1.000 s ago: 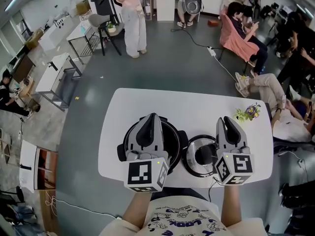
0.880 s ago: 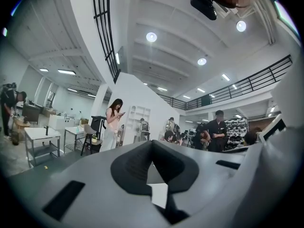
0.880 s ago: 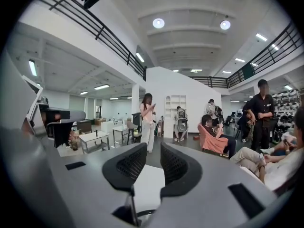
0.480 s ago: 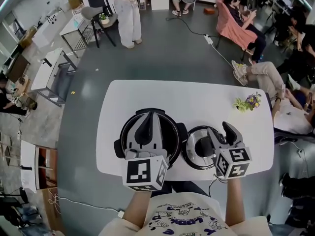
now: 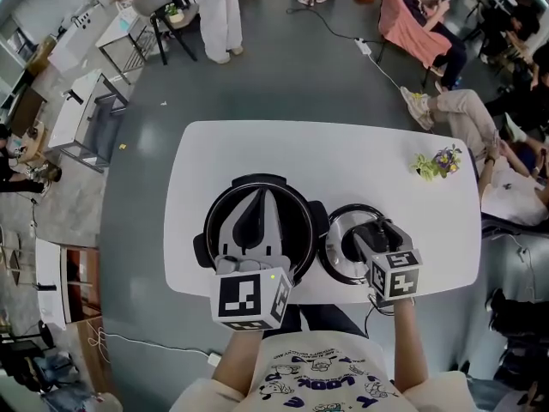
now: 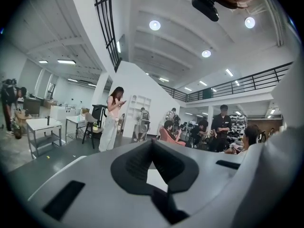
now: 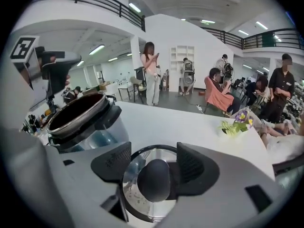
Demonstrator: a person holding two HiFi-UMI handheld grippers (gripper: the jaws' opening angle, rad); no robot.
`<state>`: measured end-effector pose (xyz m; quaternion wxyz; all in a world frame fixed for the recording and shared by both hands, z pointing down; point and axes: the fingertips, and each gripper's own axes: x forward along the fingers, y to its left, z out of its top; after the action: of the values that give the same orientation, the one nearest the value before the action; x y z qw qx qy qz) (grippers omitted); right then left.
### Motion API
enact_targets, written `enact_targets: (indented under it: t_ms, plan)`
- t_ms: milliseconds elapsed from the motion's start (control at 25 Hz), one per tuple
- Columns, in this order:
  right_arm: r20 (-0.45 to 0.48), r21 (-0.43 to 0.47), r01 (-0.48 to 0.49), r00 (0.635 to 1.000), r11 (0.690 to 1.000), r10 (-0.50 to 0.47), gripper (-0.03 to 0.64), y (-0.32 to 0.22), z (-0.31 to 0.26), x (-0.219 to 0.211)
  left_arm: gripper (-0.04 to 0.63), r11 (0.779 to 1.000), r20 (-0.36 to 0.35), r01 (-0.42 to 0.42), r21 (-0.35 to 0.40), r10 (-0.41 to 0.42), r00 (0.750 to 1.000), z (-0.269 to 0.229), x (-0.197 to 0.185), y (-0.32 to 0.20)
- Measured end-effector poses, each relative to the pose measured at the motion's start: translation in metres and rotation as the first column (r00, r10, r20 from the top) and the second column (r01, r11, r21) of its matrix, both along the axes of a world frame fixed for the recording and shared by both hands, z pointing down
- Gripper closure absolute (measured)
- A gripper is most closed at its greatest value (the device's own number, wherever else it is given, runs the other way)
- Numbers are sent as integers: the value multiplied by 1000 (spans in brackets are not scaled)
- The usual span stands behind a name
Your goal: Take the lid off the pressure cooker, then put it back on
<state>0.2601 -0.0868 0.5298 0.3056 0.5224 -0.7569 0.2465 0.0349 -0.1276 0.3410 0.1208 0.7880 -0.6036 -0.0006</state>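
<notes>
Uncovered black pressure cooker (image 5: 287, 206) stands upright at frame centre on the white bench (image 5: 343, 161). Its glass lid (image 5: 337, 260), black knob up, lies flat just right, apparently touching.

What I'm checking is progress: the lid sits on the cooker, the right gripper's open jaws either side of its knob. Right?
No: the right gripper view shows the lid lying on the table beside the open cooker. The right gripper's jaws, just opened wider, do stand either side of its knob.
</notes>
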Motion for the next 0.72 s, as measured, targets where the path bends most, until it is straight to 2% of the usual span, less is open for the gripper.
enact_targets:
  t_ms: [320, 720]
  plan:
    - [-28, -137, -16, 1000, 990, 12, 298, 9, 46, 6, 581, 998, 3, 0, -55, 0, 1000, 26, 1, -4]
    - [-53, -242, -17, 999, 970, 5, 298, 10, 92, 5, 581, 995, 12, 15, -101, -14, 1000, 50, -6, -14]
